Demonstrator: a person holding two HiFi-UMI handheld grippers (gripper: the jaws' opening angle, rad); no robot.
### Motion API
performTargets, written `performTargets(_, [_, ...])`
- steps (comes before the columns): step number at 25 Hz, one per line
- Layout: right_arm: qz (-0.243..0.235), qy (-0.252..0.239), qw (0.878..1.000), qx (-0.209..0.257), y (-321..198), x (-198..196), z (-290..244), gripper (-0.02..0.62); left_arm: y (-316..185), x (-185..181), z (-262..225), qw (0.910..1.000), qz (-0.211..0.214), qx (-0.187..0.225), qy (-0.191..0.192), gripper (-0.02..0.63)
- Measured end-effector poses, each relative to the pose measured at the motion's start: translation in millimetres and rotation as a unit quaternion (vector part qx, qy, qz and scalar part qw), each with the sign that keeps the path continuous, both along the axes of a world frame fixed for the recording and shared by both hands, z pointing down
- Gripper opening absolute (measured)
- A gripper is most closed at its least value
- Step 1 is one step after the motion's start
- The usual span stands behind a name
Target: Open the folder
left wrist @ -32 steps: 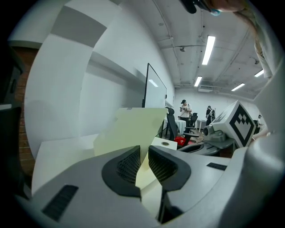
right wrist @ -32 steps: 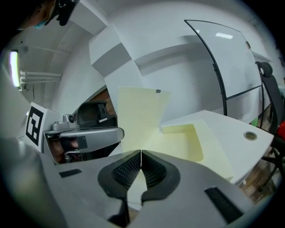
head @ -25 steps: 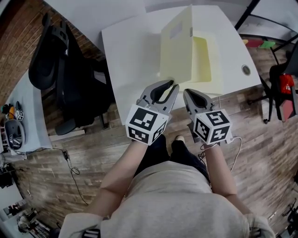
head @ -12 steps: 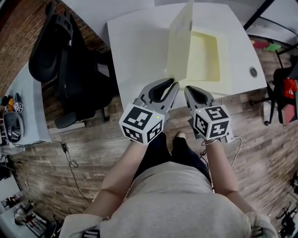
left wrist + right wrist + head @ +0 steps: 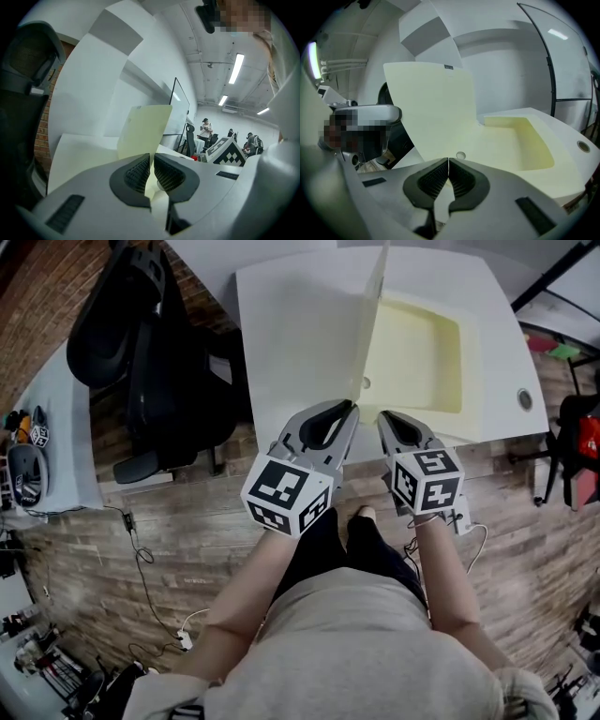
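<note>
Our pale yellow folder (image 5: 417,352) lies on the white table (image 5: 291,324), toward its near edge, with its front cover (image 5: 371,324) standing upright. Our left gripper (image 5: 350,407) has just been closing and pinches that cover's near edge. The right gripper (image 5: 384,416) hangs just beside it over the table's near edge, jaws clenched on nothing. A black office chair (image 5: 141,334) stands left of the table.

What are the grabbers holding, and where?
The left gripper, jaws just closing, pinches the raised folder cover at its near edge. The right gripper is shut; whether on anything cannot be told.
</note>
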State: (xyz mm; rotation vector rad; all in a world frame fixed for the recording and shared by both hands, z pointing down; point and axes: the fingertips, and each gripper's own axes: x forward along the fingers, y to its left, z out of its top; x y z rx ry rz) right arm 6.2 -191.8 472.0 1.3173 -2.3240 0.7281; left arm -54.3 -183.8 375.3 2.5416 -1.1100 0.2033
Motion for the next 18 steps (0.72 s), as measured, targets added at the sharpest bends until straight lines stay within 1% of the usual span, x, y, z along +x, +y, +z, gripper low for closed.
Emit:
performTargets(10, [0.009,0.02,1.0,-0.021,-6,4,16,0.021,-7,-30,6,0.9986,-0.05,0.001,-0.016,0.032])
performTargets(18, [0.013,0.021,0.999,-0.022,-7,4,17,0.02,-14,-46,10,0.9959,-0.085,-0.001,-0.029,0.032])
